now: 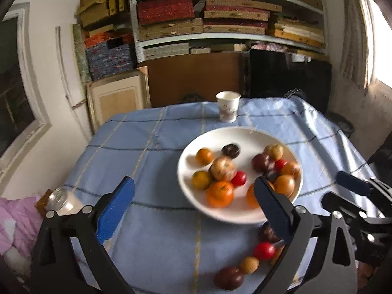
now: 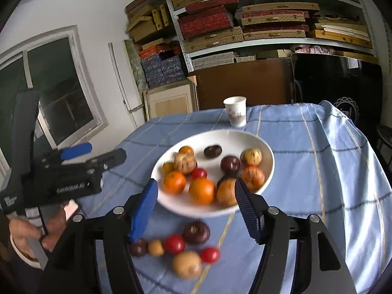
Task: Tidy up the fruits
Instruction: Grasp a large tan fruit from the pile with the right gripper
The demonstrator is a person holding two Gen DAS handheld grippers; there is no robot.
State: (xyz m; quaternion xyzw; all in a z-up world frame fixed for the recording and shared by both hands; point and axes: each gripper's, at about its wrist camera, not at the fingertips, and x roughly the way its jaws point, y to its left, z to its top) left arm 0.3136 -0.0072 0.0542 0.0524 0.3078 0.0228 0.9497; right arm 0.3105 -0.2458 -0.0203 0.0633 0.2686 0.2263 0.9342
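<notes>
A white plate (image 1: 193,144) (image 2: 245,136) on the blue tablecloth holds several fruits: oranges (image 1: 219,194) (image 2: 201,191), red ones (image 1: 238,178), dark plums (image 2: 230,164) and yellowish ones. Several loose fruits lie on the cloth in front of the plate: a dark one (image 2: 196,232), a red one (image 2: 174,244), a tan one (image 2: 187,264); some show in the left wrist view (image 1: 263,250). My left gripper (image 1: 193,208) is open and empty above the cloth, before the plate. My right gripper (image 2: 196,210) is open and empty above the loose fruits.
A white paper cup (image 1: 228,106) (image 2: 235,111) stands behind the plate. A glass jar (image 1: 58,199) and pink cloth (image 1: 17,223) lie at the table's left edge. Shelves of boxes and a cabinet stand behind the table. The cloth drapes over the right edge (image 2: 355,171).
</notes>
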